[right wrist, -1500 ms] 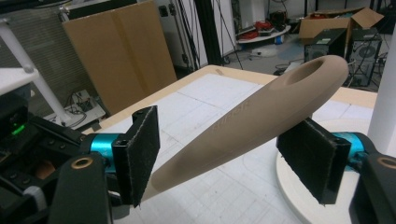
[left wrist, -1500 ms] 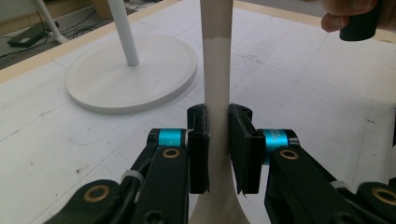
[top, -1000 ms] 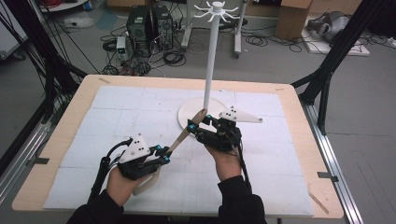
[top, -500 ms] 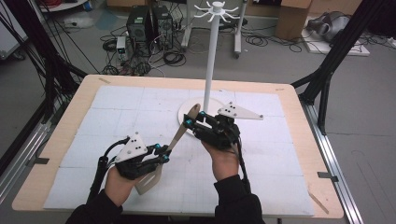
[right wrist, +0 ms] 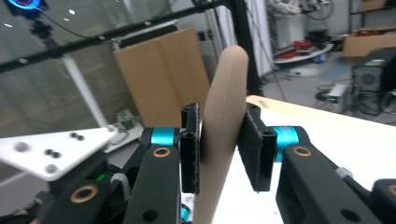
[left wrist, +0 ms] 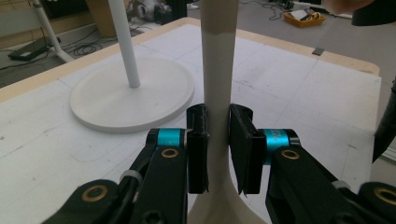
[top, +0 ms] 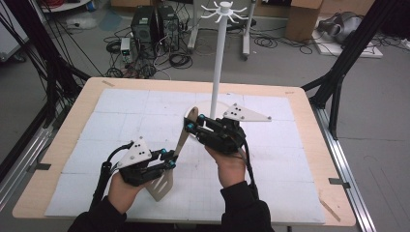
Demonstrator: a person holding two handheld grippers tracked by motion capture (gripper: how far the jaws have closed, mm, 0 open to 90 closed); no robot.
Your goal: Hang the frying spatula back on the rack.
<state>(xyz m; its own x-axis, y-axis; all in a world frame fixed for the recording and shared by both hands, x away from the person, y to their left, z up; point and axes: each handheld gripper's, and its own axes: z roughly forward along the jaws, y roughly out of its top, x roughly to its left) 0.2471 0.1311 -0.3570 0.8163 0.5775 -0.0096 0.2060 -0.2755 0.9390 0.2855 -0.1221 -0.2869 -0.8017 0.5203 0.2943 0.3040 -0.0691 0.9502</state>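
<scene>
A beige wooden spatula [top: 181,140] hangs tilted above the white mat, blade low near the person, handle tip up and away. My left gripper [top: 168,158] is shut on the narrow neck just above the blade; in the left gripper view its pads [left wrist: 198,149] press both sides of the spatula [left wrist: 217,70]. My right gripper [top: 193,123] is at the upper end of the handle. In the right gripper view the rounded spatula [right wrist: 226,93] handle fills the gap between the jaws of the right gripper [right wrist: 222,140].
A white stand [top: 218,63] with hooks at its top rises from a round base [left wrist: 133,100] at the back middle of the mat, just beyond the right gripper. The wooden table edge [top: 58,140] frames the mat. Cables and computers lie on the floor behind.
The right gripper and the handle tip have shifted slightly left and away. The left gripper has edged right with the blade; both stay on the spatula.
</scene>
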